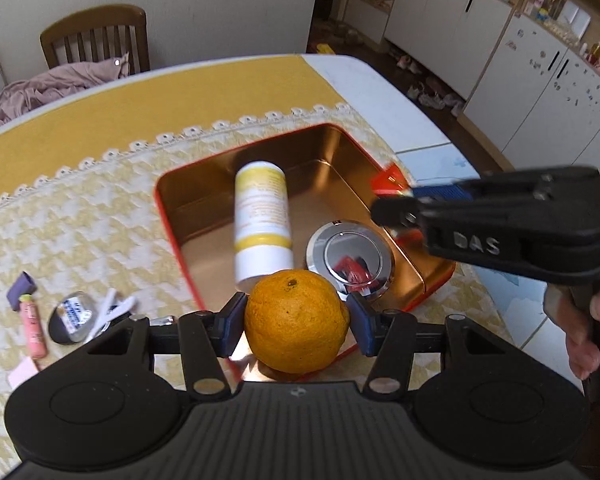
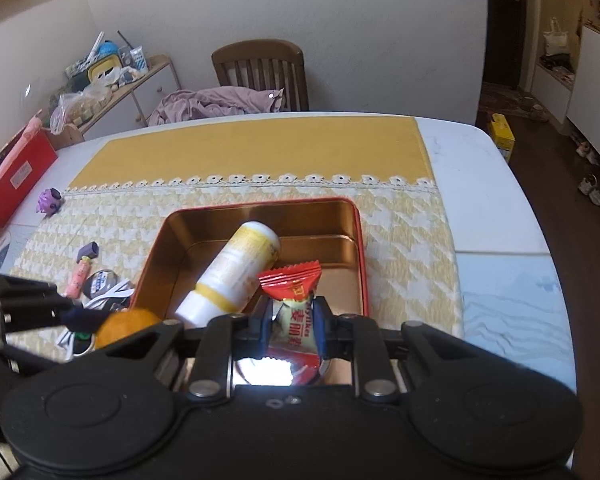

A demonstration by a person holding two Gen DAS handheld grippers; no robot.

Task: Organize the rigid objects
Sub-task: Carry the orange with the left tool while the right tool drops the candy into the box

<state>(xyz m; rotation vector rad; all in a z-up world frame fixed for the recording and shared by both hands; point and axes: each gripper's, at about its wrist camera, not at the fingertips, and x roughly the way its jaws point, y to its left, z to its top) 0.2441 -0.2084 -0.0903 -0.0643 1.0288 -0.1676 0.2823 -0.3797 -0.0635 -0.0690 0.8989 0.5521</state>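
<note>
At the bottom centre of the left wrist view, the left gripper [image 1: 296, 322] held an orange [image 1: 296, 320], its jaws about half open with a pad pressed on each side of the fruit, which hung over the near rim of the tin [image 1: 168, 216]. In the right wrist view, low in the middle, the right gripper [image 2: 291, 326] had its jaws drawn narrow onto a wrapped sweet [image 2: 294, 300], also above the tin's near end. Just beyond, inside the tin, lay a shiny round metal fitting [image 1: 350, 256] and, further in, a white and yellow bottle [image 1: 262, 220] on its side; those two looked already put away. Left of the tin on the checked cloth [image 1: 80, 208], a pink tube [image 1: 32, 322], a purple cap [image 1: 22, 288], a small clear dome [image 1: 70, 314] and white sticks [image 1: 112, 308] remained outside. By my reckoning the sorting stood roughly midway: two things stowed, two about to be lowered in, a handful left.
</note>
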